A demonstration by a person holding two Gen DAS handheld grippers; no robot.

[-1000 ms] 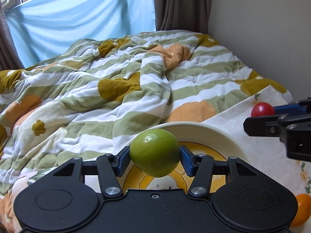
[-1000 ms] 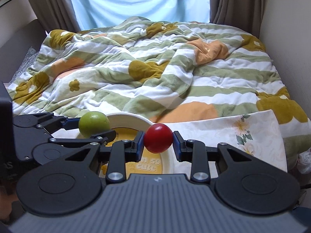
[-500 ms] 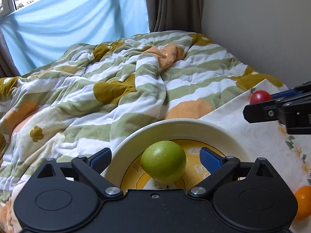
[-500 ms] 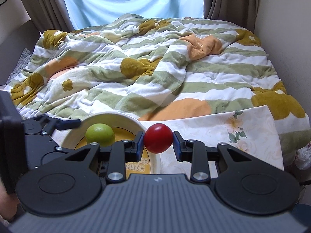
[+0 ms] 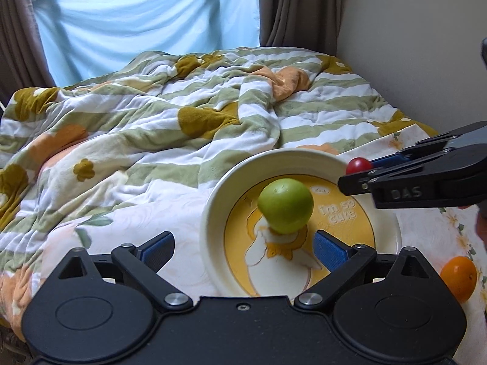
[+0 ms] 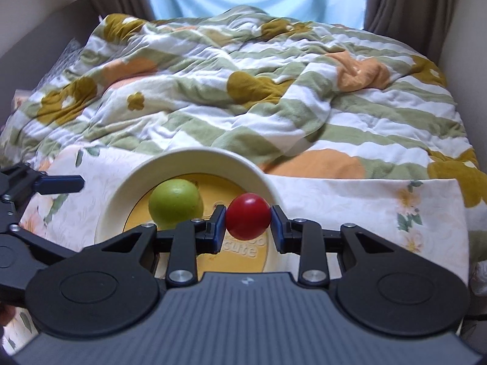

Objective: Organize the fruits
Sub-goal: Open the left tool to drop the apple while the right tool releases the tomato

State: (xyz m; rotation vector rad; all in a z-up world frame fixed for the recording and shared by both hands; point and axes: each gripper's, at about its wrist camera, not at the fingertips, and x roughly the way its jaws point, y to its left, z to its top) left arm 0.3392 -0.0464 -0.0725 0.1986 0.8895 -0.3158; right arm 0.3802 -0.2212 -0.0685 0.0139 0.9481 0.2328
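A green round fruit (image 5: 285, 205) lies in the cream plate (image 5: 213, 210) with a yellow cartoon centre. My left gripper (image 5: 243, 248) is open and empty, drawn back to the plate's near left. My right gripper (image 6: 248, 223) is shut on a small red fruit (image 6: 248, 216) and holds it over the plate's (image 6: 194, 159) right side, next to the green fruit (image 6: 175, 203). The red fruit also shows in the left wrist view (image 5: 358, 165). An orange fruit (image 5: 458, 278) lies on the cloth right of the plate.
The plate rests on a white floral cloth (image 6: 365, 200) at the near end of a bed. A rumpled striped blanket (image 6: 243, 91) covers the bed beyond. A wall (image 5: 411, 45) runs along the right and curtains (image 5: 137, 30) hang at the back.
My left gripper opened and let the green fruit down into the plate, then drew back to the left. My right gripper moved left over the plate with the red fruit.
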